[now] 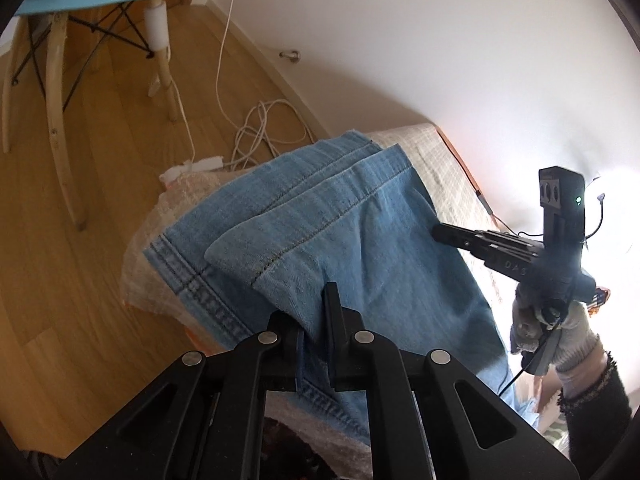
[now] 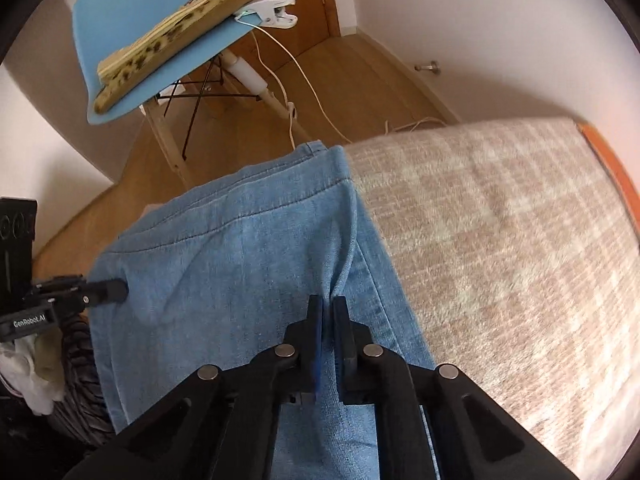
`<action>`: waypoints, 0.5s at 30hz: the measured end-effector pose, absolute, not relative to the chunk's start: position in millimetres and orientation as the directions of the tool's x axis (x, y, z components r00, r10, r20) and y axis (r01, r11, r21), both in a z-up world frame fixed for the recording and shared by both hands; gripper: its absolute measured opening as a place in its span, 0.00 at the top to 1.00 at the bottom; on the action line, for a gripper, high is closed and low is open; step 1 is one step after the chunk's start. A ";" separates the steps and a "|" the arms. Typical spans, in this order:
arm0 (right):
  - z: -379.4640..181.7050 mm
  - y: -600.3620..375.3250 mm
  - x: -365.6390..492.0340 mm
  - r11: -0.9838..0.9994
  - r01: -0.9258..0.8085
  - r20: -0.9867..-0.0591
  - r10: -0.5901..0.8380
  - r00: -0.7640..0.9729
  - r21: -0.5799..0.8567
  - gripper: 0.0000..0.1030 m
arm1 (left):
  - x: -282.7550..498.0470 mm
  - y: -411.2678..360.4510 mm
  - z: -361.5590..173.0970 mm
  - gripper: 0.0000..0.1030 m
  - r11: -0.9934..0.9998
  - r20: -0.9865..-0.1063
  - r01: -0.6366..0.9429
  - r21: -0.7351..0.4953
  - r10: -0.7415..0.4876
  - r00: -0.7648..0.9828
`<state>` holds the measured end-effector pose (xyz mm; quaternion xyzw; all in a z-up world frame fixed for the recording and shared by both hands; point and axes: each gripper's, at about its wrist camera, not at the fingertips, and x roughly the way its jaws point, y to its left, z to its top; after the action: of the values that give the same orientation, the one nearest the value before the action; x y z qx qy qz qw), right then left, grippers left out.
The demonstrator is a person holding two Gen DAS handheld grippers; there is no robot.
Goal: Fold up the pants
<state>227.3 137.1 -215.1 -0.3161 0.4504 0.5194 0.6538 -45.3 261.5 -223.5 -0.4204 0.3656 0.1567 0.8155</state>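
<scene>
Both my tongs pinch the blue jeans (image 2: 240, 248) lying on the fuzzy blanket (image 2: 500, 240), left gripper (image 1: 316, 320) and right gripper (image 2: 328, 320) squeezed tight, so I should lift both sides evenly to fold flat.

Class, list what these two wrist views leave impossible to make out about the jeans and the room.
- Jeans, left wrist view: waistband end hidden under the left tongs.
- Jeans, right wrist view: near end covered by the right tongs.
- Left wrist view: area behind the right hand washed out by glare.
- Chair: cut off by both frames.
</scene>
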 end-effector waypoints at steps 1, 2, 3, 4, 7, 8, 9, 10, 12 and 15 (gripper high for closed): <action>-212.3 138.9 226.8 0.261 -0.964 -0.913 0.404 0.063 0.049 0.98 | -46.8 261.1 -221.3 0.95 0.603 -0.720 -0.557 -0.571 -0.042 0.693; -208.1 138.9 224.8 0.260 -0.965 -0.907 0.414 0.081 0.032 0.98 | -48.5 260.6 -218.8 0.95 0.611 -0.713 -0.552 -0.568 -0.029 0.701; -203.8 140.1 222.6 0.255 -0.967 -0.901 0.423 0.099 0.014 0.99 | -50.2 261.0 -217.2 0.96 0.615 -0.707 -0.550 -0.566 -0.018 0.707; -199.3 145.4 219.3 0.253 -0.968 -0.893 0.435 0.118 -0.005 0.99 | -52.4 262.0 -215.7 0.96 0.612 -0.700 -0.551 -0.567 -0.006 0.714; -185.3 156.8 216.9 0.241 -0.970 -0.876 0.465 0.128 -0.014 0.99 | -57.0 270.1 -215.8 0.96 0.595 -0.692 -0.560 -0.577 0.008 0.722; -182.4 161.3 215.4 0.233 -0.972 -0.873 0.469 0.137 -0.027 0.99 | -58.3 272.0 -215.7 0.96 0.590 -0.692 -0.566 -0.576 0.015 0.721; -181.1 166.7 214.3 0.224 -0.974 -0.872 0.467 0.147 -0.045 0.99 | -59.9 274.0 -214.8 0.96 0.587 -0.689 -0.569 -0.577 0.024 0.724; -180.7 170.5 212.1 0.215 -0.975 -0.871 0.467 0.155 -0.057 0.99 | -61.9 275.6 -213.5 0.96 0.585 -0.686 -0.570 -0.576 0.033 0.727; -180.3 181.2 209.7 0.198 -0.977 -0.875 0.456 0.161 -0.076 0.99 | -61.4 277.7 -215.0 0.96 0.584 -0.689 -0.573 -0.575 0.032 0.724; -192.3 187.3 212.4 0.200 -0.975 -0.887 0.429 0.172 -0.092 0.99 | -58.1 280.8 -222.3 0.96 0.572 -0.717 -0.599 -0.560 0.026 0.696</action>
<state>212.4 187.3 -192.3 -0.3600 0.3792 0.5197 0.6756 -58.1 280.8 -222.3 -0.4212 0.3398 0.1907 0.8190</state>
